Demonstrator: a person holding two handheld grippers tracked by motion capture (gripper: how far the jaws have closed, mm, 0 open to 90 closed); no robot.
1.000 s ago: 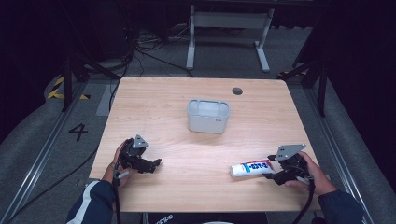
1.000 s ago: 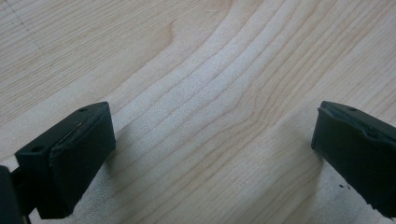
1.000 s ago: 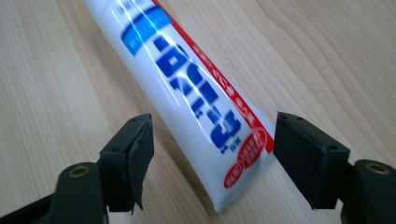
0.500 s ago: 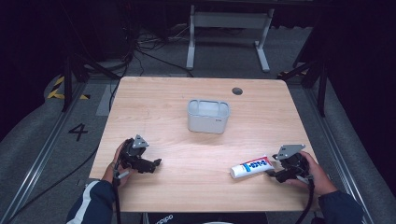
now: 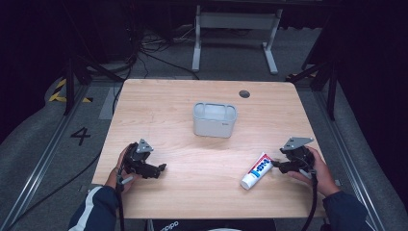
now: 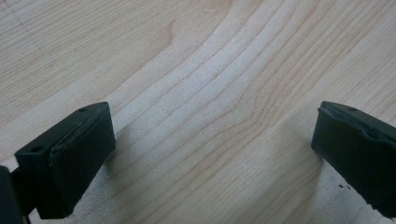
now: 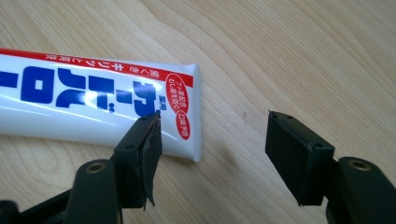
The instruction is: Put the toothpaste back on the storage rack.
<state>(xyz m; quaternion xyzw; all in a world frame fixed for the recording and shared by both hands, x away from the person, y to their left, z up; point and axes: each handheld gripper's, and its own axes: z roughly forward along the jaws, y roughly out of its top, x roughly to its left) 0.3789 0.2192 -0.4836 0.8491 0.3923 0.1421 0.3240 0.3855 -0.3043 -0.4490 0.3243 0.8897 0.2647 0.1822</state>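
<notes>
A wooden table (image 5: 207, 192) seen from above, with a person's two hands each holding a two-jaw gripper. A white toothpaste tube (image 5: 256, 170) with blue and red lettering lies flat at about 4 o'clock on the table, slanted, cap end toward the person. The right gripper (image 5: 280, 165) sits just beside the tube's crimped tail, jaws apart and holding nothing. In the right gripper view, one jaw overlaps the tail's flat edge while the other stands off over bare wood, so the tube is not between them. The left gripper (image 5: 161, 168) rests at about 8 o'clock, jaws wide apart over bare wood. A pale grey open container (image 5: 214, 120) stands at the table's centre, well apart from both.

Likely risk: closing now would catch only the thin tail, or push the tube sideways, because the jaws do not straddle it. The tube is near the right edge at 3 o'clock; a shove could send it off. Open room lies across the middle and toward 6 o'clock.
</notes>
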